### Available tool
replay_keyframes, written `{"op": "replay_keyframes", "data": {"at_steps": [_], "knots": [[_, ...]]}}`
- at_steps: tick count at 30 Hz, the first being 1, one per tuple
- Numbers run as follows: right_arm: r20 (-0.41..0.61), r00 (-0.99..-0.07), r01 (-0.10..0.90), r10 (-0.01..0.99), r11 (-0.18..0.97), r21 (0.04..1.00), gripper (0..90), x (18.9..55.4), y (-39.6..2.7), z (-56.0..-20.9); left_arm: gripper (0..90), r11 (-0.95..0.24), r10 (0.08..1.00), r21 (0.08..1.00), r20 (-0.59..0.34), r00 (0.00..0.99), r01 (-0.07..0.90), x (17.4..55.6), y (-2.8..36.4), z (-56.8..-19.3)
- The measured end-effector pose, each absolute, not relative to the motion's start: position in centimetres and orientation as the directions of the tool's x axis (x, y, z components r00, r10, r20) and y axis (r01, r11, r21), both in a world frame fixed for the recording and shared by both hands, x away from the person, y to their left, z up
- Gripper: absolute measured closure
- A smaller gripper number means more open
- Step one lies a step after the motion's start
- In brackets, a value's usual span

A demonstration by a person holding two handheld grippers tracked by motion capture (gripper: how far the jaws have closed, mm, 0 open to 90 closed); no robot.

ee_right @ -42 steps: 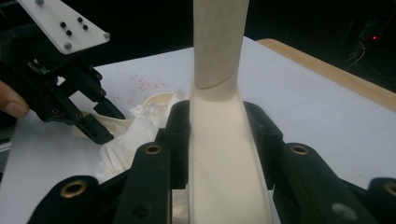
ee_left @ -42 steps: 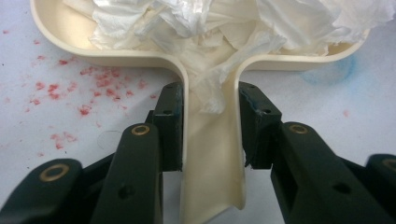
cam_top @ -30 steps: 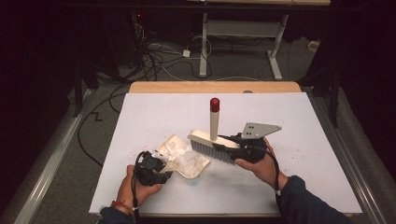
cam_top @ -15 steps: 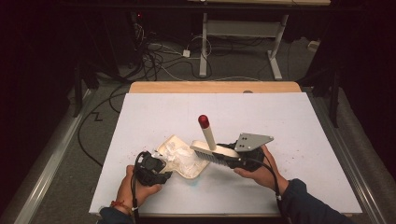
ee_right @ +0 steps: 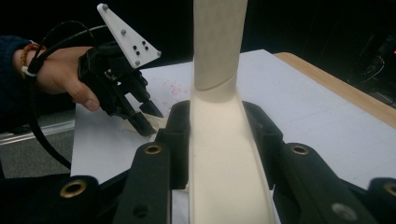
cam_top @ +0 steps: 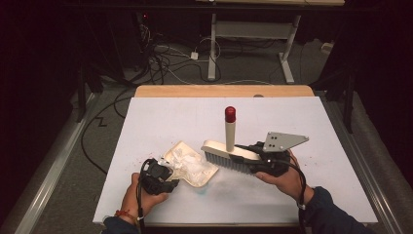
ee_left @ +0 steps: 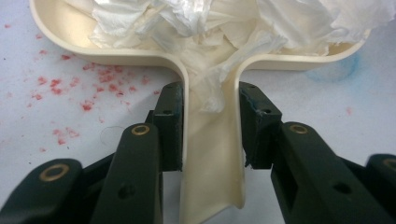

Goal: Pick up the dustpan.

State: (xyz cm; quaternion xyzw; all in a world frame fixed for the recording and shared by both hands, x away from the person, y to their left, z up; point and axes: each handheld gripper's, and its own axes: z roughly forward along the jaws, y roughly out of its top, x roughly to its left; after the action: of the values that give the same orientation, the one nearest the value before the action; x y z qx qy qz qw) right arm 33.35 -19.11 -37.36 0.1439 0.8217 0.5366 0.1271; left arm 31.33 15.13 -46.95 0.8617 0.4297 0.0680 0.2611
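Nearest the front edge of the tabletop (cam_top: 160, 109), towards its left corner, the left gripper (cam_top: 157, 176) is held low, its jaws closed on the flat handle of the cream dustpan (ee_left: 212, 154). In the left gripper view the handle is seen pinched from both sides just below the point where it widens into the pan. Such a grip is judged to steady the pan flat on the white surface, so that it does not slide when something is pushed into it.

The pan lies just beyond that gripper, and crumpled white tissue (ee_left: 201, 23) is heaped inside it. Red specks (ee_left: 84, 100) are scattered on the surface beside the pan's left wall, and a faint blue stain (ee_left: 334, 70) is seen near its other side; these seem to be what is left to gather.

Right of the pan, nearer the middle of the tabletop, the right gripper (cam_top: 258, 161) is closed on the cream hand brush (cam_top: 229, 155). Its bristles rest on or just above the surface, touching or just beside the pan's open edge; which cannot be told. The brush's post with its red tip (cam_top: 230, 114) stands upright. The brush head is judged to be placed there to sweep debris towards the pan.

Farther back, the tabletop is bare up to its wooden far edge (cam_top: 224, 91).
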Motion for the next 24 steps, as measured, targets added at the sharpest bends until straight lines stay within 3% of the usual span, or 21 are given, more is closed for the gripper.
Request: {"op": "replay_keyframes", "data": {"at_steps": [24], "knots": [[0.111,-0.867,0.333,0.486,0.398,0.855,68.3,32.7,-29.5,-37.1,62.7,-0.438,0.811,0.532,-0.114,0.574,0.724,32.0,16.1,-47.0]]}}
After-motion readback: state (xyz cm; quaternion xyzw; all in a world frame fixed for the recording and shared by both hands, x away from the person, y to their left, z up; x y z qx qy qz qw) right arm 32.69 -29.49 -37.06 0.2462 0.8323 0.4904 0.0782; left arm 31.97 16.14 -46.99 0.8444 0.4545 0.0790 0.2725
